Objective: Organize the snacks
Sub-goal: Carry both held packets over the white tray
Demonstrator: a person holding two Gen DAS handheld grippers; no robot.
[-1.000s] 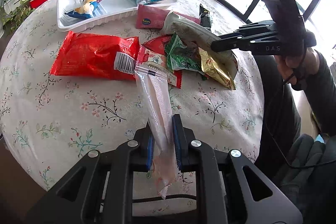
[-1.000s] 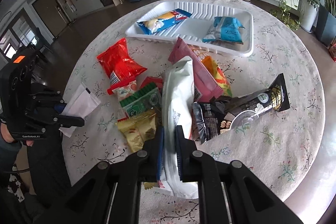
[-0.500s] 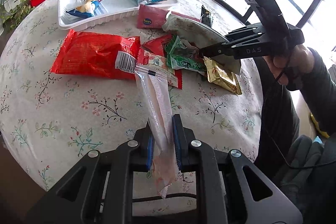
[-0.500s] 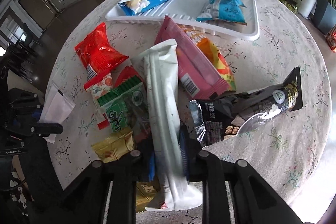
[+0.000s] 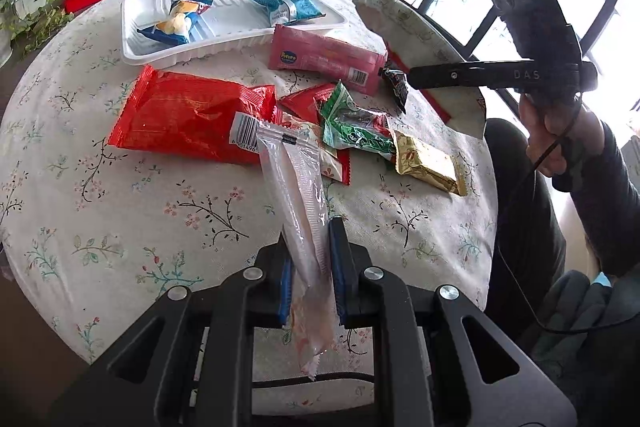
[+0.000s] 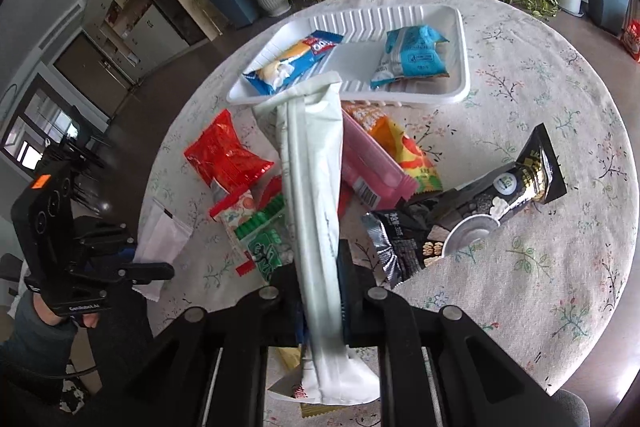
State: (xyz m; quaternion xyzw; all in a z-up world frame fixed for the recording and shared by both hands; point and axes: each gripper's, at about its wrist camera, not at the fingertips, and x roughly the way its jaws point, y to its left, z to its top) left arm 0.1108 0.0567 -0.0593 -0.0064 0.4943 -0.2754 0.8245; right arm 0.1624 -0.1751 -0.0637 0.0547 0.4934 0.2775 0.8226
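Note:
My left gripper (image 5: 309, 251) is shut on a long clear plastic packet (image 5: 296, 187) and holds it above the near part of the round table. My right gripper (image 6: 318, 267) is shut on a large white snack bag (image 6: 314, 171), lifted clear of the pile; the bag also shows in the left wrist view (image 5: 416, 39). A white tray (image 5: 134, 27) at the far side holds a blue-and-yellow packet (image 5: 176, 21) and a light blue packet (image 5: 284, 5). In the right wrist view the tray (image 6: 460, 47) lies just beyond the bag's tip.
Loose snacks lie mid-table: a big red bag (image 5: 188, 113), a pink packet (image 5: 324, 59), a green packet (image 5: 356, 125), a gold packet (image 5: 428, 163), a black bag (image 6: 480, 211) and an orange-yellow packet (image 6: 404, 151). Shelves and plants stand beyond the table.
My right gripper has lifted the white bag off the pile and carried it up toward the tray. My left gripper still holds the clear packet in about the same place.

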